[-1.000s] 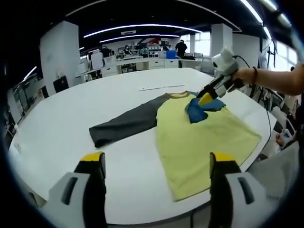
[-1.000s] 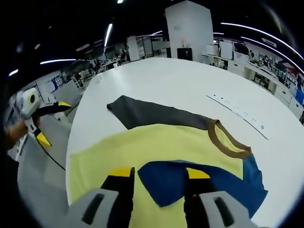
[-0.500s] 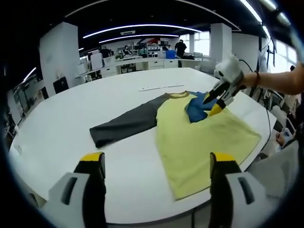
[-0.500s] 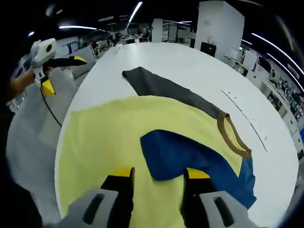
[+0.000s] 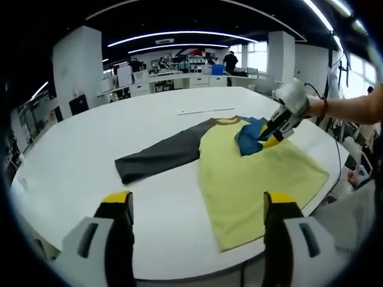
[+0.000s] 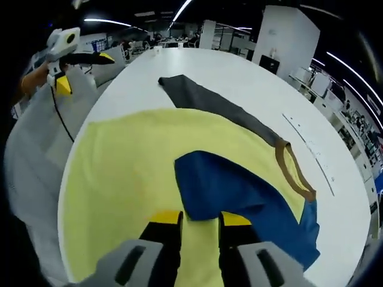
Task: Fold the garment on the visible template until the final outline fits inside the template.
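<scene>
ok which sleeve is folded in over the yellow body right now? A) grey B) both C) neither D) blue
D: the blue sleeve lies across the yellow shirt beside the right gripper, while the grey sleeve stretches flat on the white table.

Your garment (image 5: 251, 179) lies flat on the white table (image 5: 72, 161), its yellow body reaching the near right edge. You see the dark grey sleeve (image 5: 158, 156) stretched out toward the table's middle, the blue sleeve (image 6: 233, 191) folded over the chest, and a brown collar (image 6: 293, 173).
</scene>
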Tool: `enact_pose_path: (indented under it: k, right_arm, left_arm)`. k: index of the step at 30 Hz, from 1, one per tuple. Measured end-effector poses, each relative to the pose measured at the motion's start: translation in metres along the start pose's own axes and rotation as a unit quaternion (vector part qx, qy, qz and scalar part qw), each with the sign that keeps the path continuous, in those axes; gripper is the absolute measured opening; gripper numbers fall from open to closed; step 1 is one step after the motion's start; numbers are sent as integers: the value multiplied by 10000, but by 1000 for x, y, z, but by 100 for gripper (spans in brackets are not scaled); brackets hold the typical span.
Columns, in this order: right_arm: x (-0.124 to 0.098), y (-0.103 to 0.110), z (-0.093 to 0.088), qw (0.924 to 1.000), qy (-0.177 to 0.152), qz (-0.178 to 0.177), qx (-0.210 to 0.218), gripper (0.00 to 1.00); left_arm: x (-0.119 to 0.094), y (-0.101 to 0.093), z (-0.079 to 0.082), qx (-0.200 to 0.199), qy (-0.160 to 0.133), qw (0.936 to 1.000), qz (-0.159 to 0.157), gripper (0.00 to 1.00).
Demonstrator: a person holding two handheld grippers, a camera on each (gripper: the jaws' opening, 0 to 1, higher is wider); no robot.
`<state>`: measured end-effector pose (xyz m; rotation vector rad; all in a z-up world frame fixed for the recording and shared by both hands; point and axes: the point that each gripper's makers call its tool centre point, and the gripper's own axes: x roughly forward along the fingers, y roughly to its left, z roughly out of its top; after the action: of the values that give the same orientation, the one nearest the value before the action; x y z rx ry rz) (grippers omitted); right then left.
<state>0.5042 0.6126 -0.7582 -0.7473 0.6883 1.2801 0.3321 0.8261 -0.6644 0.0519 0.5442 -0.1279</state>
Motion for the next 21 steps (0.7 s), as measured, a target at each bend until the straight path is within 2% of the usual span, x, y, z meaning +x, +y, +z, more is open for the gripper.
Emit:
enact_pose_path:
  k: [11, 21]
  right_arm:
    - [5, 0, -1, 9999, -132, -40, -51, 12]
    - [13, 2, -7, 10000, 6, -9, -89, 9]
  left_arm:
    - [0, 1, -2, -13, 48, 10000, 26, 86]
    - [-3, 4, -4, -36, 70, 9999, 71, 86]
